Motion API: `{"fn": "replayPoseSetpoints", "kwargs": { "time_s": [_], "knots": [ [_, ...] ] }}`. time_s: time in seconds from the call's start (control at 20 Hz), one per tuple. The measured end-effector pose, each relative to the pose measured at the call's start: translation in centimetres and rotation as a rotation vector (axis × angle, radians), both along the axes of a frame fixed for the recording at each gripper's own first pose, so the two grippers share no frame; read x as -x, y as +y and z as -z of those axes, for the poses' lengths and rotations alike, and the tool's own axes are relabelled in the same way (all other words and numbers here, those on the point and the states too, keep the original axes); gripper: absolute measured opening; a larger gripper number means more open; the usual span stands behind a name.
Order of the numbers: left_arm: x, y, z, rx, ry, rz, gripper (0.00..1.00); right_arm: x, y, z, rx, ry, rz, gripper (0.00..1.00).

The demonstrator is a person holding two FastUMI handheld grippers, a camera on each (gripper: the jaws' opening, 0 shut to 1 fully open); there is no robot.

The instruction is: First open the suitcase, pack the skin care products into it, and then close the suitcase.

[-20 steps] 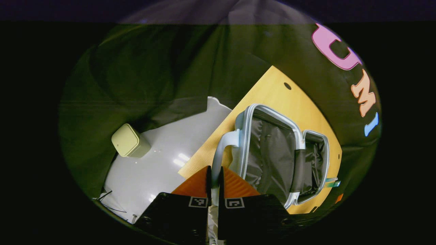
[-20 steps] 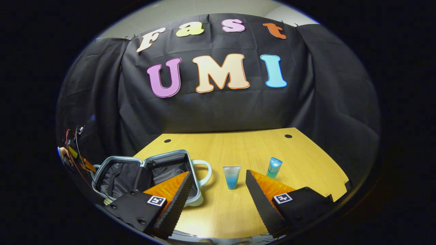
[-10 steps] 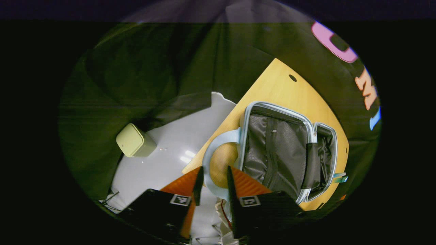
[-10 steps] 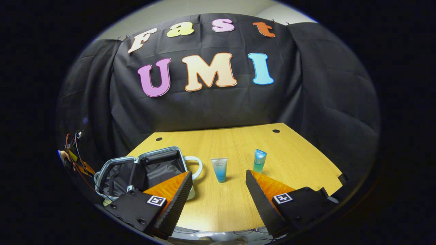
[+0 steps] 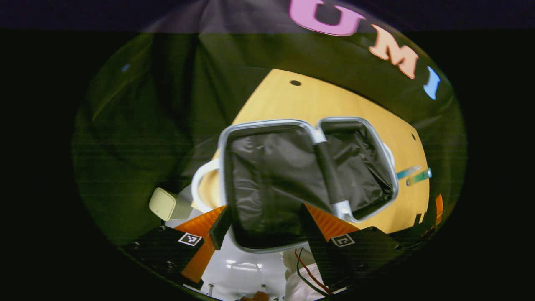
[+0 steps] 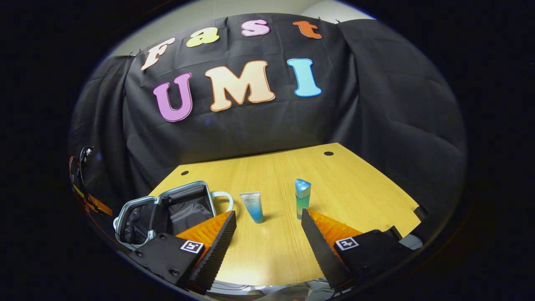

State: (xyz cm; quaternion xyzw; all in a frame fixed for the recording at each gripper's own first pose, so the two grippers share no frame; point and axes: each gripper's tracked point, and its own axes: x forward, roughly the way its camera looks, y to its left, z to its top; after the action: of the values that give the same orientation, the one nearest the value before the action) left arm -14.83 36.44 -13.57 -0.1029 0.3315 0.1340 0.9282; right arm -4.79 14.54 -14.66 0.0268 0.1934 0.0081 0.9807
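The suitcase lies open on the bench — ready for packing. The tube and bottle stand beside it (not packed yet). Both the left gripper and right gripper have fingers wide, holding nothing.

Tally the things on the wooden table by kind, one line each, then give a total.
Suitcase, lying open: 1
Skin care tube, standing on its cap: 1
Skin care bottle, upright: 1
Total: 3, all on the table, none packed yet.
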Motion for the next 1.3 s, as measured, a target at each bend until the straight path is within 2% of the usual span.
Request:
{"fn": "replayPoseSetpoints", "kwargs": {
  "time_s": [0.2, 0.3, 0.35, 0.5, 0.55, 0.6, 0.65, 0.7, 0.75, 0.85, 0.9, 0.95, 1.05, 1.1, 1.2, 1.25, 1.3],
  "knots": [
    [-3.1, -10.4, -0.6, 0.000, -0.004, 0.144, 0.96, -2.3, -2.1, 1.1, 0.022, 0.031, -0.042, 0.98],
    [-5.2, -16.5, -0.9, 0.007, -0.008, 0.220, 0.96, -3.7, -2.9, 1.9, 0.037, 0.061, -0.096, 0.95],
    [-6.3, -19.2, -0.7, 0.007, -0.012, 0.261, 0.96, -4.4, -3.5, 2.3, 0.051, 0.073, -0.127, 0.98],
    [-9.2, -26.1, -0.2, 0.017, 0.000, 0.332, 0.95, -6.5, -5.1, 3.6, 0.085, 0.117, -0.212, 0.98],
    [-10.2, -28.1, 0.2, 0.035, 0.007, 0.341, 0.96, -7.2, -5.5, 3.8, 0.087, 0.127, -0.237, 0.95],
    [-11.3, -30.0, 0.6, 0.056, 0.010, 0.341, 0.95, -8.0, -6.0, 4.0, 0.087, 0.135, -0.258, 0.98],
    [-12.5, -31.4, 0.9, 0.072, 0.013, 0.337, 0.98, -8.8, -6.4, 4.3, 0.084, 0.148, -0.283, 0.98],
    [-13.6, -32.7, 1.2, 0.078, 0.012, 0.331, 0.96, -9.4, -6.8, 4.7, 0.082, 0.158, -0.305, 0.95],
    [-14.7, -33.7, 1.7, 0.079, 0.014, 0.322, 0.96, -9.9, -7.0, 5.0, 0.081, 0.169, -0.324, 0.98],
    [-17.1, -36.1, 2.4, 0.105, -0.006, 0.308, 0.96, -10.5, -7.6, 6.0, 0.077, 0.201, -0.364, 0.98],
    [-18.4, -37.4, 2.8, 0.132, -0.022, 0.307, 0.96, -10.7, -7.9, 6.6, 0.075, 0.213, -0.381, 0.94],
    [-19.6, -38.2, 3.5, 0.151, -0.033, 0.299, 0.97, -11.1, -8.0, 7.3, 0.071, 0.231, -0.399, 0.98],
    [-21.9, -39.4, 4.3, 0.149, -0.063, 0.282, 0.97, -11.5, -7.8, 8.6, 0.065, 0.264, -0.433, 0.94],
    [-22.9, -39.7, 4.5, 0.148, -0.082, 0.273, 0.96, -11.6, -7.9, 9.1, 0.068, 0.273, -0.445, 0.99],
    [-24.4, -40.3, 5.0, 0.159, -0.101, 0.252, 0.96, -11.9, -7.8, 10.1, 0.071, 0.286, -0.470, 0.94],
    [-25.3, -40.5, 5.3, 0.163, -0.113, 0.243, 0.96, -12.1, -7.6, 10.6, 0.069, 0.298, -0.483, 0.99],
    [-26.1, -40.5, 5.4, 0.162, -0.125, 0.230, 0.96, -12.3, -7.5, 11.2, 0.069, 0.307, -0.492, 0.99]
  ]
}}
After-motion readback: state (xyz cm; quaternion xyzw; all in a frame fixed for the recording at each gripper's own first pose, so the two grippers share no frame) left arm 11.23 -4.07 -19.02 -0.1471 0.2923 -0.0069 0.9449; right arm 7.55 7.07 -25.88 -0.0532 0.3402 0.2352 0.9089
